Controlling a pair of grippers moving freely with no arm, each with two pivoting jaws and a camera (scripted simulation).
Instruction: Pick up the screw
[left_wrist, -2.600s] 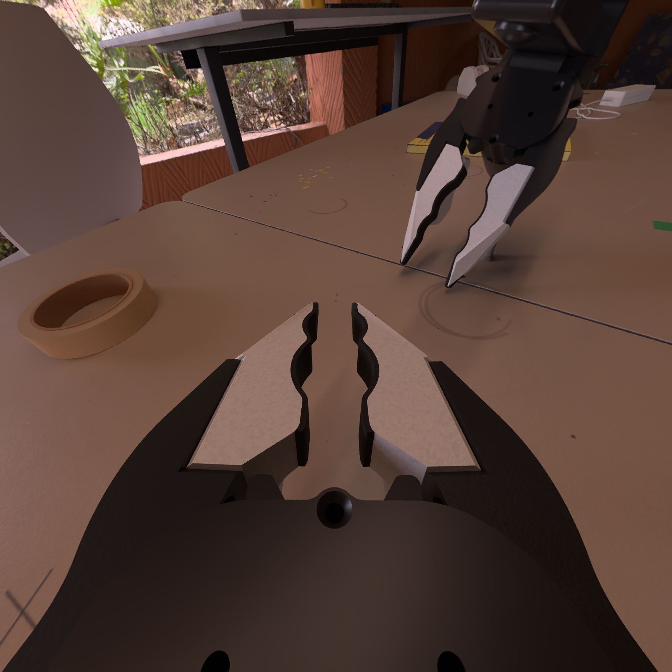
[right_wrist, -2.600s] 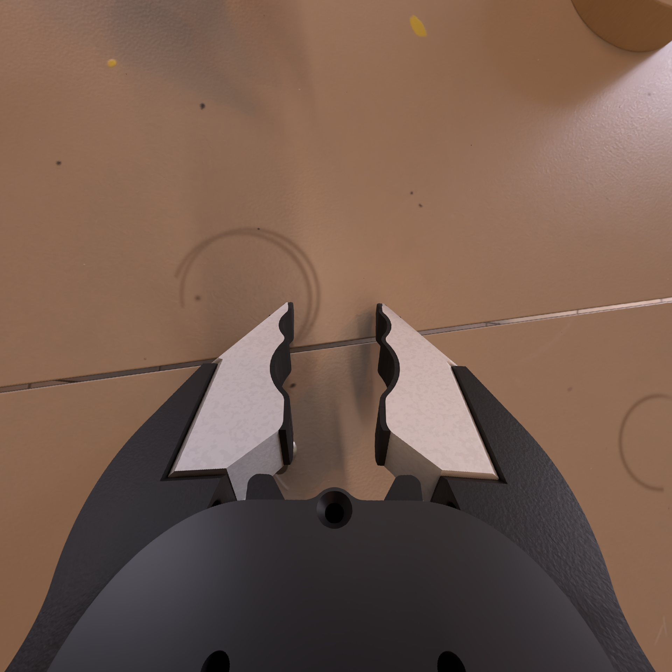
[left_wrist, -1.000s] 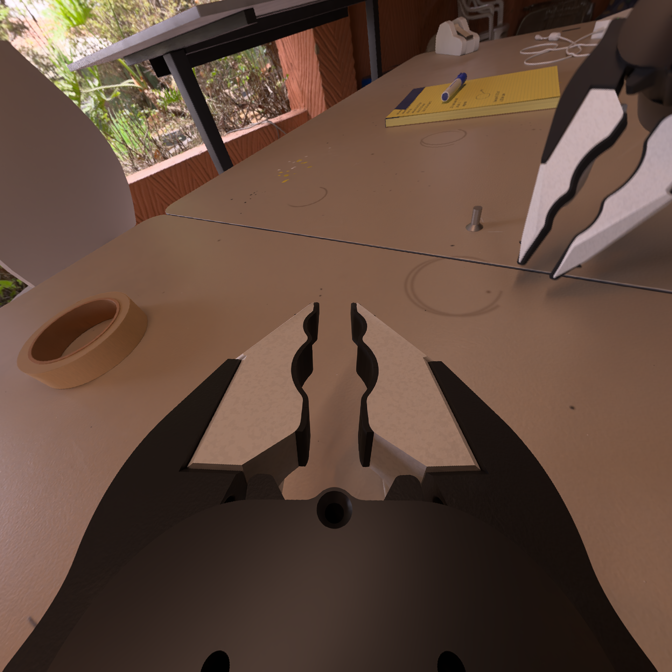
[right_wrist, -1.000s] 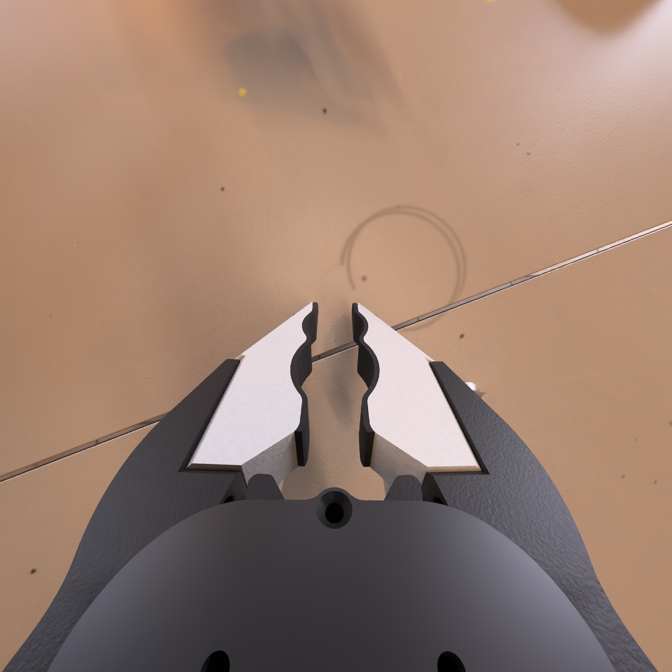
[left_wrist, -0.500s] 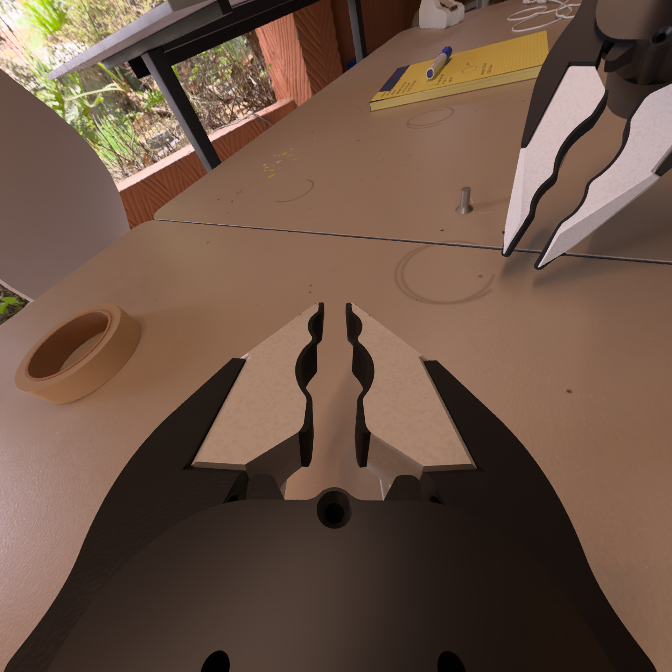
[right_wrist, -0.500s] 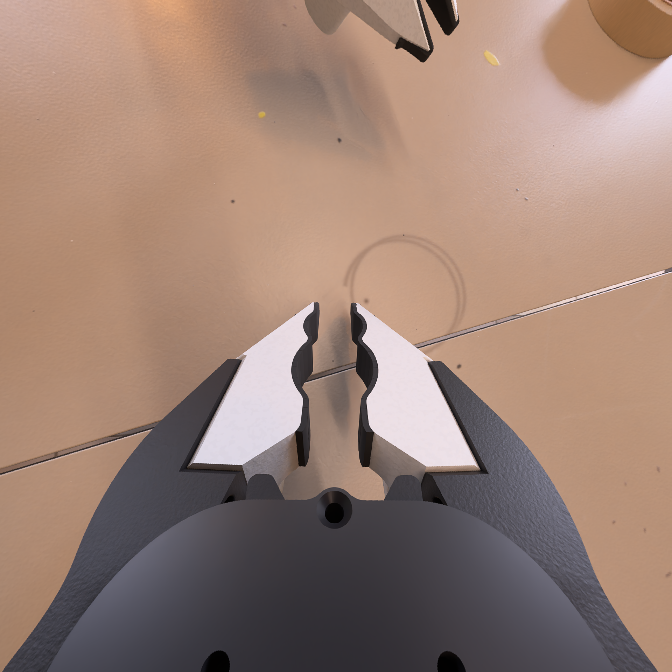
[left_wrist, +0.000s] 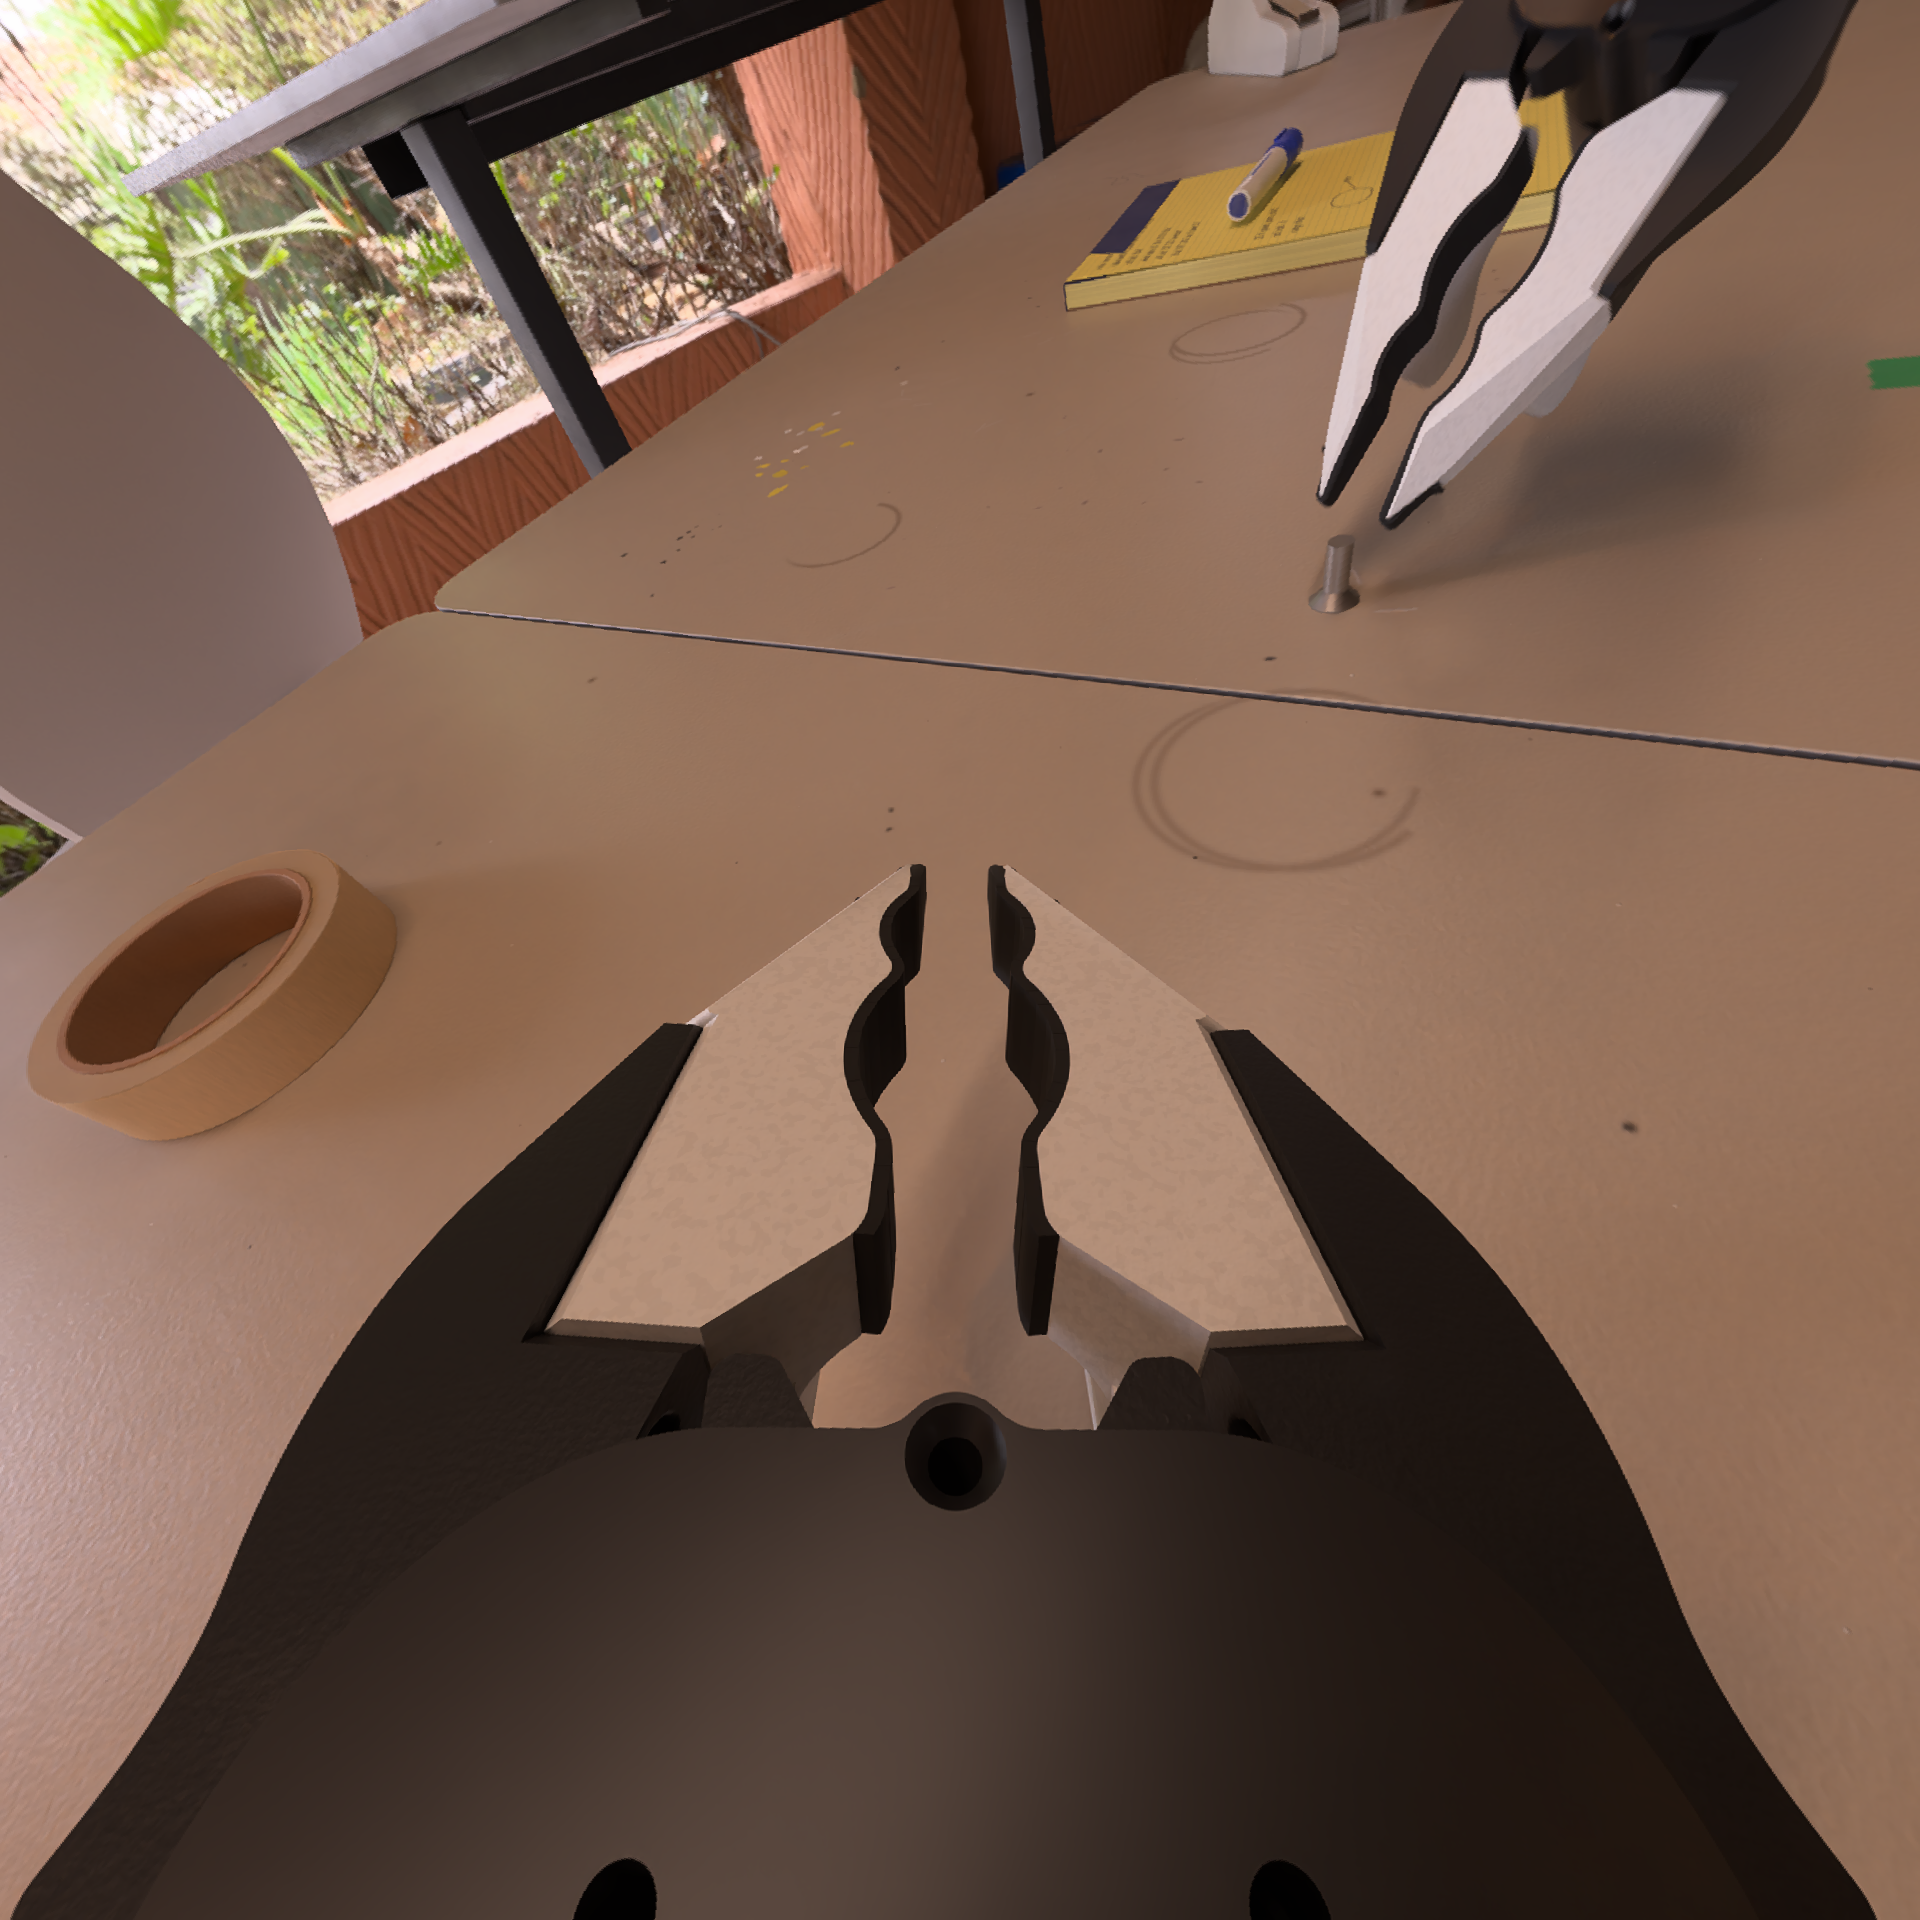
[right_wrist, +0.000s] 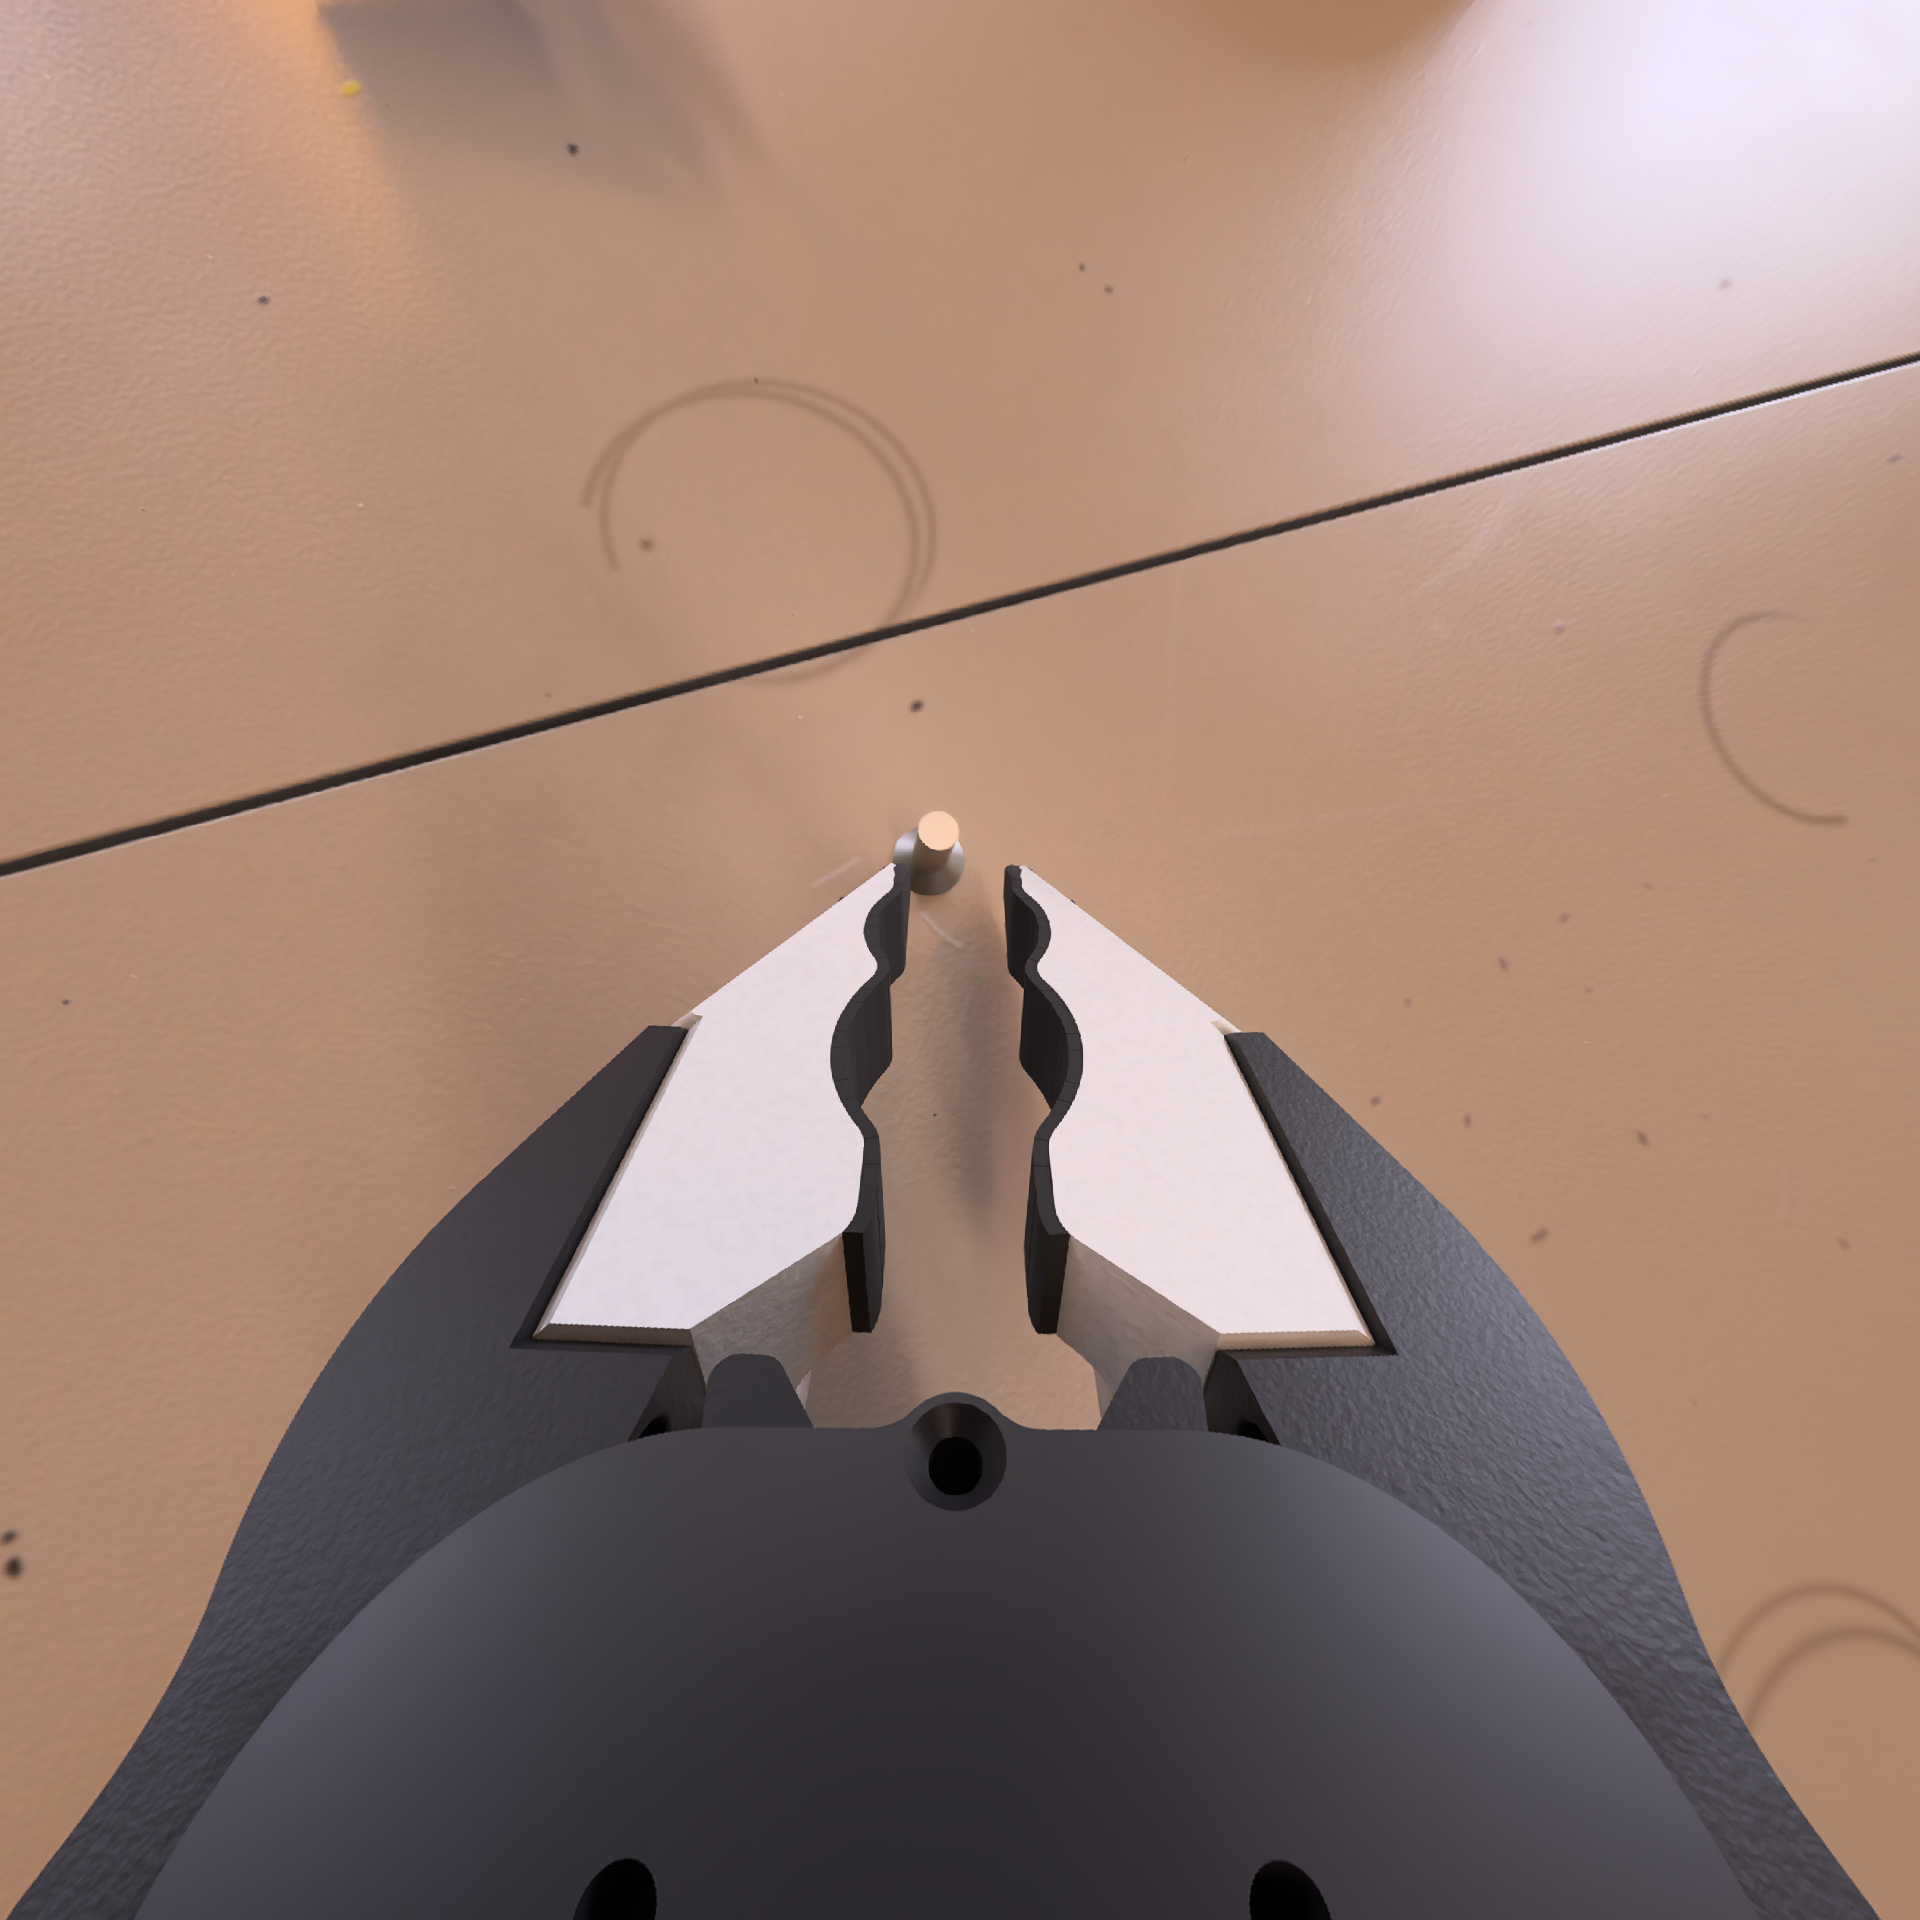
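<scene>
A small grey screw (left_wrist: 1334, 575) stands head down on the brown table, shank up, just past the seam. In the right wrist view the screw (right_wrist: 932, 852) sits just beyond my right gripper's (right_wrist: 956, 878) tips, close to the left fingertip (right_wrist: 896, 883). The right gripper is open a little and empty. It also shows in the left wrist view (left_wrist: 1363, 506), tips down, just above and behind the screw. My left gripper (left_wrist: 953, 878) is low over the near table, slightly open and empty, well short of the screw.
A roll of tan tape (left_wrist: 213, 994) lies at the left. A yellow notepad (left_wrist: 1236, 244) with a blue pen (left_wrist: 1262, 174) lies at the back. A seam (left_wrist: 1143, 681) splits the two tabletops. A white chair back (left_wrist: 125, 582) stands at the left edge.
The right gripper has moved back over the seam to the screw, which now shows at its tips, and its jaws have opened a little. The left gripper's view has shifted slightly.
</scene>
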